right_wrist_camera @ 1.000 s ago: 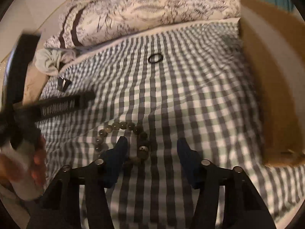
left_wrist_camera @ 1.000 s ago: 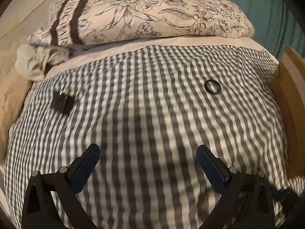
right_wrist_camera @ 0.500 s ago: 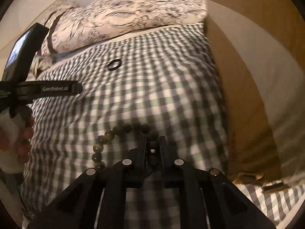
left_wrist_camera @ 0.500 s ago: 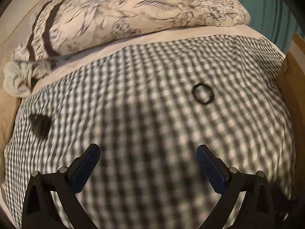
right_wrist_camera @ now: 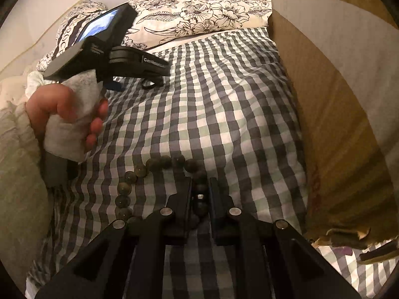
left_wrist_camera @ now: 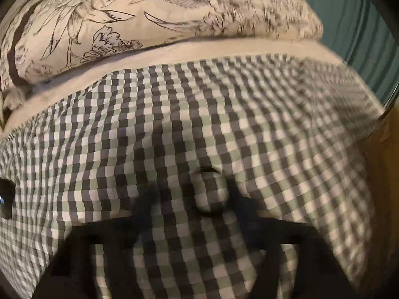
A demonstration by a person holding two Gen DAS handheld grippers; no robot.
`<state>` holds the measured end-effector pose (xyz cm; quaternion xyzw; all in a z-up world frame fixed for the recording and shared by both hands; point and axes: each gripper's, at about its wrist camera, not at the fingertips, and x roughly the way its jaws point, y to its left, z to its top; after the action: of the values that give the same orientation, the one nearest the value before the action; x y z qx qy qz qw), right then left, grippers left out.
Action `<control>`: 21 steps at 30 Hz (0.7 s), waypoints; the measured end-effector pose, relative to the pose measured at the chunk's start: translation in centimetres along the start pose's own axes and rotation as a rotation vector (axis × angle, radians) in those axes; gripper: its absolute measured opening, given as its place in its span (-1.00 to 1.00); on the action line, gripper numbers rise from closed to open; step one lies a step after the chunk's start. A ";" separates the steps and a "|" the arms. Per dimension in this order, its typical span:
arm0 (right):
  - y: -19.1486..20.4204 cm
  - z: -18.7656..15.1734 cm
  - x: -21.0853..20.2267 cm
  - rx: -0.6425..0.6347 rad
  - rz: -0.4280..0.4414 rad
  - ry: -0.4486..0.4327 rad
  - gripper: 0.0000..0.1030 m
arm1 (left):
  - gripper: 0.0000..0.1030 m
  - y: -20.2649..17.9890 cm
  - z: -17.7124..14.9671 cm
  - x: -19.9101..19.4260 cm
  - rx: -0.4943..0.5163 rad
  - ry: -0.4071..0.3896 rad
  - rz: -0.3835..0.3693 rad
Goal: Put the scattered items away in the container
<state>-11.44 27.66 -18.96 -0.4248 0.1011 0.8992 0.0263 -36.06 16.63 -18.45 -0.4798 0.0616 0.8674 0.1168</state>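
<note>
A dark bead bracelet [right_wrist_camera: 149, 167] lies on the checked bedspread [right_wrist_camera: 224, 104]. My right gripper [right_wrist_camera: 200, 186] is shut on the bracelet's near beads. A black hair ring [left_wrist_camera: 212, 194] lies on the bedspread between the blurred fingers of my left gripper [left_wrist_camera: 197, 199], which stands around it with its jaws still apart. In the right wrist view the left gripper [right_wrist_camera: 152, 79] hovers over the ring [right_wrist_camera: 149, 84]. A cardboard box [right_wrist_camera: 336, 99] stands at the right.
Floral pillows [left_wrist_camera: 149, 15] lie at the head of the bed. A small black object [left_wrist_camera: 6, 199] sits at the left edge of the left wrist view. A teal curtain [left_wrist_camera: 361, 37] hangs behind.
My left gripper has moved forward and down onto the hair ring and its jaws have narrowed. My right gripper closed on the bracelet beads and stays shut.
</note>
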 end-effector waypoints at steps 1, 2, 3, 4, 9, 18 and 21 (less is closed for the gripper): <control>0.0 0.0 0.0 0.000 0.000 0.000 -0.75 | -0.85 0.1 -0.1 -0.2 0.007 -0.002 0.021; 0.1 0.3 0.5 0.000 0.000 0.002 -0.75 | -0.89 0.1 -0.3 -0.4 0.024 0.003 0.031; 0.1 0.4 0.5 0.000 -0.001 0.002 -0.75 | -0.90 0.1 -0.7 -0.9 0.036 -0.004 0.040; 0.2 0.3 0.5 0.000 -0.002 0.003 -0.75 | -0.91 0.2 -1.1 -1.3 0.044 -0.003 0.050; 0.2 0.4 0.4 0.001 -0.001 0.005 -0.76 | -0.91 0.3 -5.8 -5.5 0.085 -0.004 0.129; 2.2 -1.6 -4.5 -0.035 0.010 0.016 -0.77 | -0.91 5.4 -17.8 -16.5 0.000 0.059 0.017; 3.2 -2.1 -7.2 -0.061 0.004 -0.010 -0.77 | -0.90 7.2 -19.7 -18.1 -0.021 0.080 0.026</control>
<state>-5.68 24.42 -14.15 -0.4208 0.0743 0.9040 0.0122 -12.50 2.79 -13.65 -0.5146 0.0635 0.8494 0.0981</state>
